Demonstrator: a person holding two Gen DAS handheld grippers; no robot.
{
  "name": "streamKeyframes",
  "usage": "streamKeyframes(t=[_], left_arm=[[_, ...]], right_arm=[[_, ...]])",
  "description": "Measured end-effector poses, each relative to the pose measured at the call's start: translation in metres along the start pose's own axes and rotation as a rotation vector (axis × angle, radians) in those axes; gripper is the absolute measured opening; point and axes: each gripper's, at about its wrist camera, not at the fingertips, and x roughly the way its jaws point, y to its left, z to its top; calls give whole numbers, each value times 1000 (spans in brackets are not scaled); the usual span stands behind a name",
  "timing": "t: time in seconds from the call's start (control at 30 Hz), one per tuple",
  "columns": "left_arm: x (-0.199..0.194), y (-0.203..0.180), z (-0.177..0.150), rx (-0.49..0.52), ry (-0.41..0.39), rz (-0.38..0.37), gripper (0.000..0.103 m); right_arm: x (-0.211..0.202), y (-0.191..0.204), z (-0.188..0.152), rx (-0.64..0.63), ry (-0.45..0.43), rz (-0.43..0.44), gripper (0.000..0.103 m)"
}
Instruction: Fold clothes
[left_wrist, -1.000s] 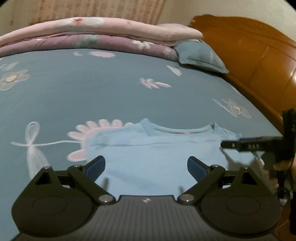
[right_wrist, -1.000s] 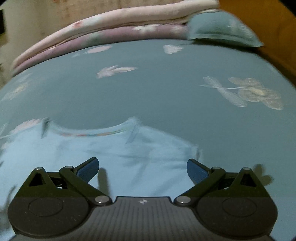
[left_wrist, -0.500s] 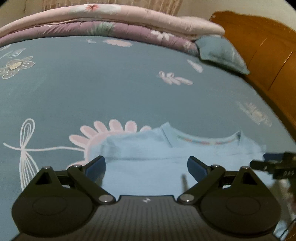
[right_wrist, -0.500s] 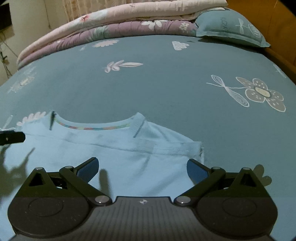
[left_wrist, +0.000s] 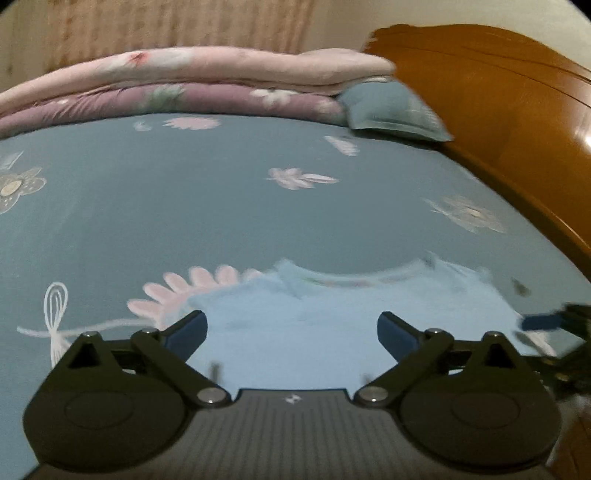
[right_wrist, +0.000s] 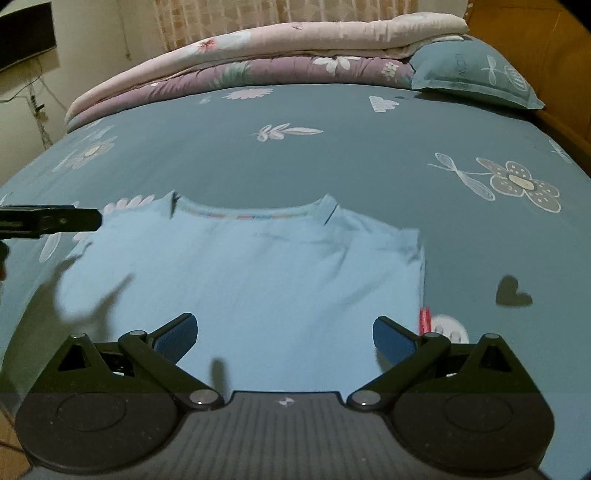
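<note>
Below both gripper bodies, light blue shirt (right_wrist: 258, 280) hem, hidden

A teal floral bedsheet (right_wrist: 369, 162) covers the bed. Folded quilts (right_wrist: 266, 55) – pink over purple – lie beside a teal pillow (right_wrist: 476, 74) and a wooden headboard (left_wrist: 498, 110).

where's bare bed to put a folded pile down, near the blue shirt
Most of the bedsheet is bare: the wide stretch between the shirt collar and the stacked quilts, and the strip right of the shirt. The far edge is crowded with the quilts and pillow.
</note>
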Motion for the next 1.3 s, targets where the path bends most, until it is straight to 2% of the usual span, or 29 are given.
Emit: streamKeyframes(t=[0.2, 0.3, 0.43, 0.5, 0.7, 0.8, 0.87, 1.0, 1.17, 1.3], left_arm=[[-33, -30, -54, 25, 0, -18, 99], [-48, -34, -78, 1, 18, -37, 99], [-58, -34, -104, -36, 51, 0, 99], [-67, -30, -110, -61, 55, -6, 99], [-83, -13, -105, -148, 15, -81, 99], [-73, -2, -111, -218, 45, -122, 99], [-73, 1, -114, -231, 31, -136, 99], [-85, 10, -106, -220, 28, -137, 99], [-92, 35, -85, -211, -22, -88, 99], [-80, 54, -73, -246, -23, -124, 99]], right_arm=[[-22, 16, -36, -4, -41, 36, 103], [-28, 22, -58, -6, -45, 34, 103], [-39, 24, -82, -7, -45, 18, 103], [-48, 25, -89, -15, -51, 7, 103], [-65, 20, -93, 59, -71, 28, 103], [-68, 24, -92, 63, -77, 47, 103], [-69, 28, -92, 56, -77, 59, 103], [-68, 33, -89, 48, -87, 79, 103], [-67, 38, -84, 49, -110, 141, 103], [-60, 44, -80, 29, -103, 174, 103]])
